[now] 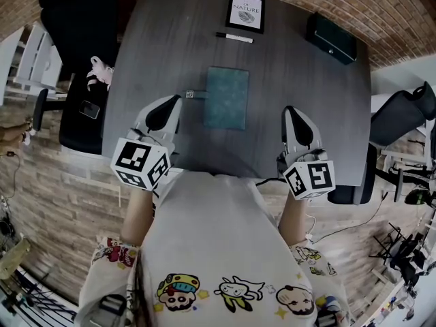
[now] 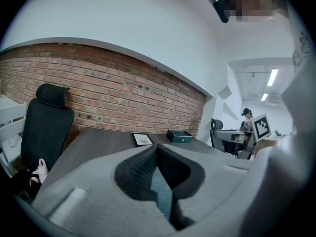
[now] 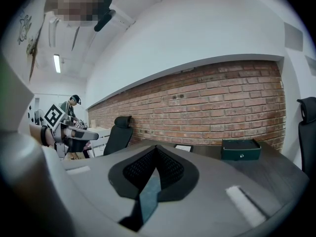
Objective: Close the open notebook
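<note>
The teal notebook (image 1: 227,97) lies flat on the dark grey table (image 1: 300,80), its cover up and no pages showing. My left gripper (image 1: 176,102) hovers just left of its near corner, jaws shut with nothing between them. The right gripper (image 1: 288,110) is off to the notebook's right, apart from it, shut and empty too. In the left gripper view the jaws meet at the tip of the left gripper (image 2: 157,147), and a teal sliver of the notebook (image 2: 161,189) shows below. The right gripper view shows the right gripper (image 3: 157,148) shut above a similar strip of the notebook (image 3: 148,194).
A small dark clip-like thing (image 1: 193,95) lies at the notebook's left edge. Farther back are a pen (image 1: 234,37), a framed card (image 1: 245,12) and a dark green box (image 1: 331,37). Black office chairs (image 1: 80,60) stand left and right of the table. A brick wall runs behind.
</note>
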Motion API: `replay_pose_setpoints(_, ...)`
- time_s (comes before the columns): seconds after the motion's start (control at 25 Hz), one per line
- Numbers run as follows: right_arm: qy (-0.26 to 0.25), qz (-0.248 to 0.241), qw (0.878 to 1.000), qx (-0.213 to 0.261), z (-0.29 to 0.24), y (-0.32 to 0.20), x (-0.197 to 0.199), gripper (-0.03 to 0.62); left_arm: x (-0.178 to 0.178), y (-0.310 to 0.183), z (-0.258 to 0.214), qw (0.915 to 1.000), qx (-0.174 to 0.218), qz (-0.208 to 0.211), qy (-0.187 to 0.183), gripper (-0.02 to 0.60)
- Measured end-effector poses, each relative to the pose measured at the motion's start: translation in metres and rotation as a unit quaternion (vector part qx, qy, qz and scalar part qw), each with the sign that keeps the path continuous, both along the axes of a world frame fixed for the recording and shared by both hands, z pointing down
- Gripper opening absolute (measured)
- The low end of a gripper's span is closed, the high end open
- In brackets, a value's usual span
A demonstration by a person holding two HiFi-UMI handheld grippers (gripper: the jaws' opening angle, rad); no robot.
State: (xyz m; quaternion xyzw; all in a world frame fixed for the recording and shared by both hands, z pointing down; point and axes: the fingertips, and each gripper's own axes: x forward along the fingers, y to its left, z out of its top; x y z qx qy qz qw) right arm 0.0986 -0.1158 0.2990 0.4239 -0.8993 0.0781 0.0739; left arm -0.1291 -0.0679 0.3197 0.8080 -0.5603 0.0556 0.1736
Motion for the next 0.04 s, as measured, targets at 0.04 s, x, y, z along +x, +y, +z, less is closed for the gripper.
replay_pose_setpoints(0.04,0.000,0.001,1.000,0.000,0.0012,0.0002,0.0009,0.008,0.0004,0.0002,0.0006,1.0000,0.000,0.001,0.000,-0.003)
